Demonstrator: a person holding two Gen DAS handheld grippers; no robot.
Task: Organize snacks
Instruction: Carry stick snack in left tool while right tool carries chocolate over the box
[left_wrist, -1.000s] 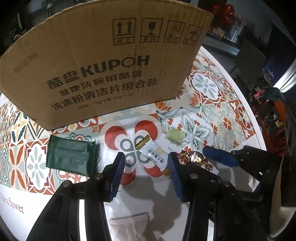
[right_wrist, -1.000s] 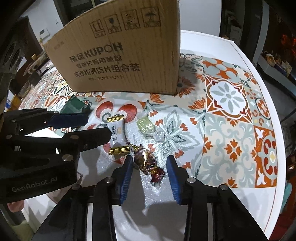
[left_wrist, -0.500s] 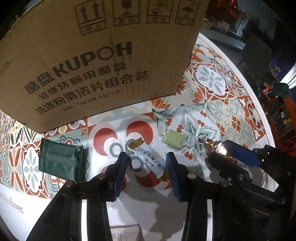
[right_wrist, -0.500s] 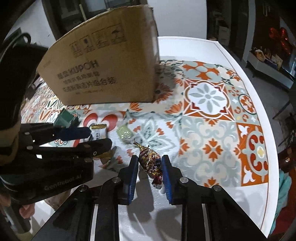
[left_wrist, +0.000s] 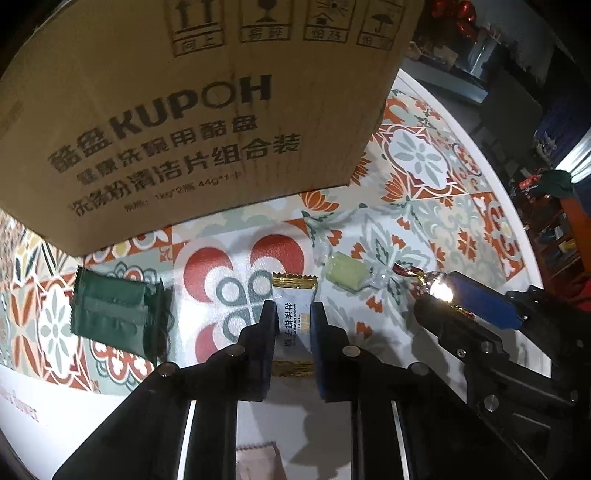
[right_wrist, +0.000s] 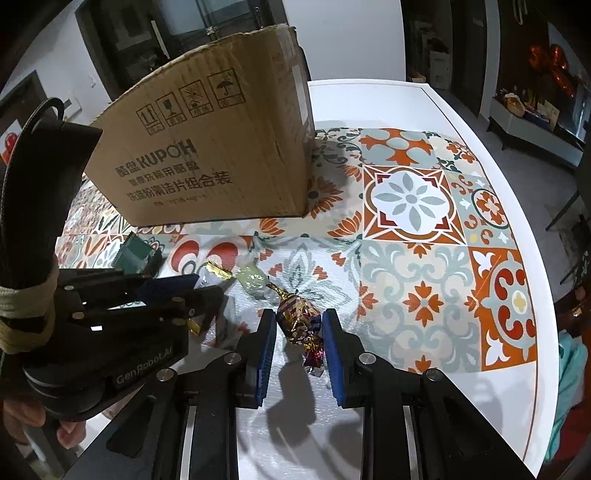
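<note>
Since the jaws of the left hand-held gripper have just been closing, the white candy packet with gold ends, which a second ago lay loose on the desk ahead of wide-open fingers, is now clamped between the two blue pads. The packet is held across its middle, and its long axis runs along the fingers; one gold end is seen beyond the fingertips and the other one behind them. The right hand-held gripper has also been narrowed during the last second, and the foil-wrapped candy is now held between its pads, with the twisted tail hanging down toward the desk. It is judged from this that both grasps are made and that the carrying step can be started; nothing is put into the cardboard box yet, as far as the frames show.

The box stands on the desk beyond both grippers, with its printed side turned to them; its opening is not visible. The pale green candy is left on the desk between the two held pieces, near both but touching neither of them. The dark green packet lies well to the left of the left hand-held gripper, near the bottom edge of the box.
</note>
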